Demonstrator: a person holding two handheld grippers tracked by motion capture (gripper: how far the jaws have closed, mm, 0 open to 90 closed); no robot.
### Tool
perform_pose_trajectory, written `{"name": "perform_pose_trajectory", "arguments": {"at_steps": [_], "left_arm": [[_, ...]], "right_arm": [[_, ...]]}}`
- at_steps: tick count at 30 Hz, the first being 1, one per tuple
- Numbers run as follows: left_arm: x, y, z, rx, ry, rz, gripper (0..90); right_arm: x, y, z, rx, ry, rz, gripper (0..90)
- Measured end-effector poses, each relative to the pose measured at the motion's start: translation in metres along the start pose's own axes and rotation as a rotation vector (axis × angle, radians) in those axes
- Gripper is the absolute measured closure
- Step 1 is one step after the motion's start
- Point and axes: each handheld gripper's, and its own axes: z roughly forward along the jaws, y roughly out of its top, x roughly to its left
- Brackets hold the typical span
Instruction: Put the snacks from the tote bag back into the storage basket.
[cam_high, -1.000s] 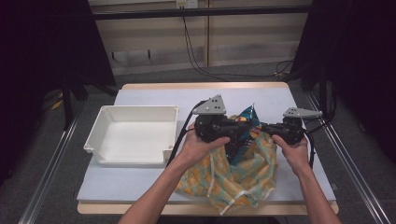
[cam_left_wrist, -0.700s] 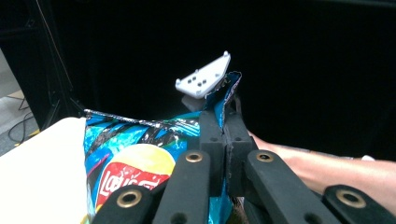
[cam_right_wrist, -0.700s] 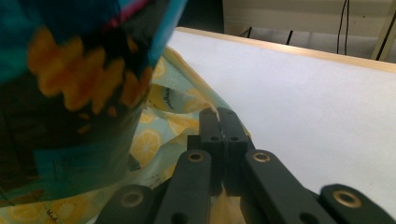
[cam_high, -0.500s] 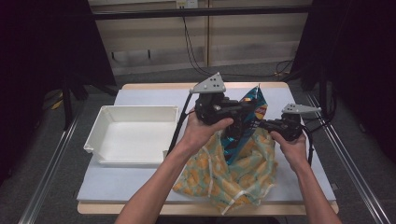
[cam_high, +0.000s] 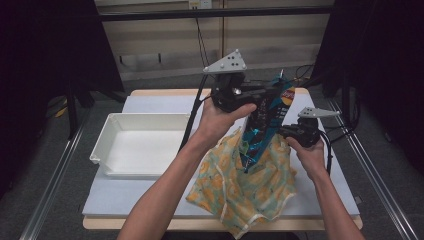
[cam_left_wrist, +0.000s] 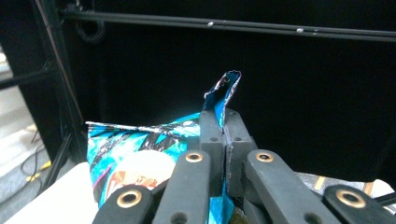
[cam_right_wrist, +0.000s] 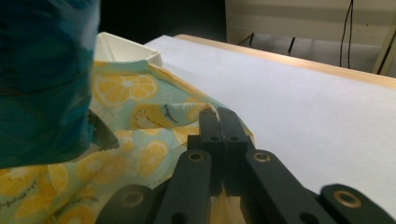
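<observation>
Two black two-jaw grippers were at work over the white-topped table (cam_high: 320, 195). One, the left gripper (cam_high: 272, 91), was raised above the table, its jaws clenched on the torn top corner of a crinkled blue-and-teal foil snack bag (cam_high: 262, 127); that bag hung tilted from the grip, its lower end down inside the mouth of a pale green cloth bag printed with yellow lemon slices (cam_high: 250, 190). Lower and to the side, the right gripper (cam_right_wrist: 218, 113) pinched the cloth bag's edge, holding it just above the table. Left of the cloth sat a white rectangular plastic tray (cam_high: 107, 145).
</observation>
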Motion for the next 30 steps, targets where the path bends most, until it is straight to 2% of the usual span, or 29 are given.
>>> {"name": "perform_pose_trajectory", "arguments": {"at_steps": [4, 11, 14, 17, 19, 21, 24, 30], "left_arm": [[0.004, -0.002, -0.011, -0.019, 0.007, -0.012, 89.4], [0.01, 0.004, -0.041, -0.045, 0.06, -0.008, 89.4], [0.014, 0.006, -0.058, -0.054, 0.089, -0.006, 89.4], [0.019, 0.004, -0.076, -0.067, 0.123, -0.02, 89.4], [0.02, 0.0, -0.089, -0.077, 0.166, -0.023, 89.4], [0.022, -0.005, -0.101, -0.088, 0.177, -0.021, 89.4], [0.025, -0.01, -0.114, -0.089, 0.22, -0.03, 89.4], [0.033, -0.02, -0.14, -0.084, 0.287, -0.051, 89.4]], "right_arm": [[-0.003, 0.001, -0.003, 0.003, -0.025, 0.004, 90.0], [-0.012, 0.002, -0.012, -0.012, -0.075, 0.019, 90.0], [-0.013, 0.002, -0.013, -0.009, -0.079, 0.028, 90.0], [-0.011, 0.001, -0.012, -0.006, -0.071, 0.016, 89.4], [-0.009, 0.001, -0.012, 0.0, -0.077, 0.014, 85.6], [-0.009, 0.001, -0.014, -0.003, -0.062, 0.025, 81.6], [-0.007, 0.001, -0.015, 0.015, -0.069, 0.014, 77.0], [-0.002, -0.004, -0.029, -0.015, -0.081, 0.016, 63.9]]}}
